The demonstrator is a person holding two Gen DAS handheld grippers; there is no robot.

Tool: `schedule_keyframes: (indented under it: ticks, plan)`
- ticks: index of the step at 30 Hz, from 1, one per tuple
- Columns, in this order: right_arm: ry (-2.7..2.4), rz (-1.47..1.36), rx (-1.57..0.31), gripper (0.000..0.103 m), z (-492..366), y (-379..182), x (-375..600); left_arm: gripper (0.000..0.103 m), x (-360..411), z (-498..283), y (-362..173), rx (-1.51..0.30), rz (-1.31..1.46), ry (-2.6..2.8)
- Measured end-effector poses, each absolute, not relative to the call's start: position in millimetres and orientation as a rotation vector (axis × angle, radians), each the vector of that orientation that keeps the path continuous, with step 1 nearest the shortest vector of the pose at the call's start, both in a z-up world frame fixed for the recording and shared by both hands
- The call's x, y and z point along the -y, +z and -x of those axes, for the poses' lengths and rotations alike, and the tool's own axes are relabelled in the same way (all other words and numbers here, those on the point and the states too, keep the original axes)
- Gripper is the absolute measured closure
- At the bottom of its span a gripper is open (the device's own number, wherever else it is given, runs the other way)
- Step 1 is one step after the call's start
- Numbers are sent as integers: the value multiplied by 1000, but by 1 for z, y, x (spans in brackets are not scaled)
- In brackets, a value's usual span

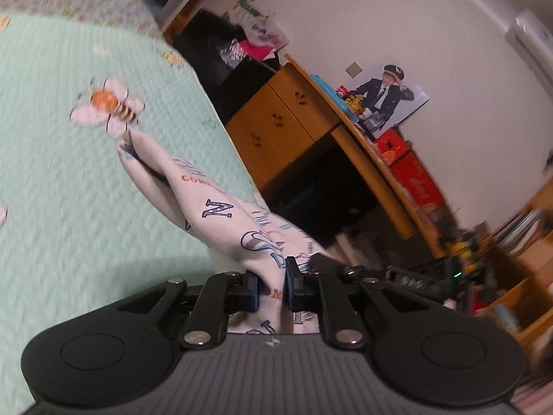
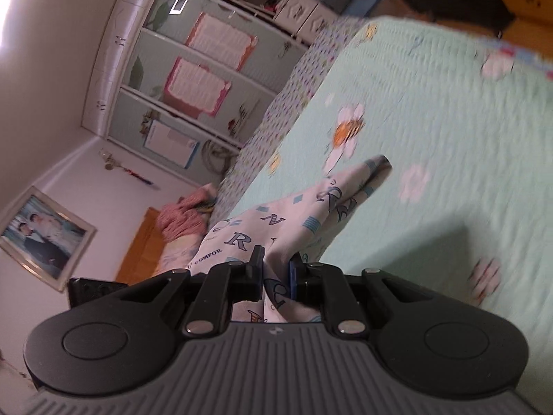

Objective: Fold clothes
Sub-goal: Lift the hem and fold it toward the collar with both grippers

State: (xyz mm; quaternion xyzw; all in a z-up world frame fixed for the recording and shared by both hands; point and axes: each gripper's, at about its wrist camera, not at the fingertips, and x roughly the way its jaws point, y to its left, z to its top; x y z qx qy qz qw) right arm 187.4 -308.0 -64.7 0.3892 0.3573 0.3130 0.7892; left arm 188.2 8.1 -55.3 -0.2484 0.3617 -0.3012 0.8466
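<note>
In the left wrist view, the left gripper (image 1: 273, 285) has its two fingers pinched onto a white garment (image 1: 221, 207) printed with blue and orange letters. The cloth bunches between the pads and stretches away from them in a twisted rope down to the mint-green quilted bedspread (image 1: 69, 190), its far end reaching just beside a printed bee (image 1: 109, 107). Beyond the bed's edge stands a wooden desk (image 1: 287, 117) with a photograph (image 1: 387, 93) leaning on the wall above it.

In the right wrist view, the right gripper (image 2: 274, 275) is likewise clamped on the same lettered garment (image 2: 276, 221), which runs forward and tapers to a point over the bedspread (image 2: 432, 138). A wardrobe (image 2: 193, 69) and a framed picture (image 2: 41, 238) fill the left side.
</note>
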Motion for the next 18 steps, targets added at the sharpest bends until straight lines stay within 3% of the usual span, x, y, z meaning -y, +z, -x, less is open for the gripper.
schedule_keyframes:
  ticks: [2,4,6,8,12,18]
  plan:
    - [617,-796,-789,88,-200,-80,313,88,2,-198,-82,-782,461,-577]
    - [512,-774,-859,85,-211,-116,319,80,3,-212,-128,-918,426,-459]
    - [356,-757,-928,84,-216,-153,328,78,-2,-225,-174,-1072,417,-326]
    - [319,-828,-915,85,-208,-172,342,74,-27,-220,-193,-1079,593,-301]
    - [236,-875,-842,75,-187,-171,361,59,-52,-206,-188,-1083,702,-254]
    - [557,-1019,-769,74,-173,-137,330,50,-21,-170,-147,-971,602,-367]
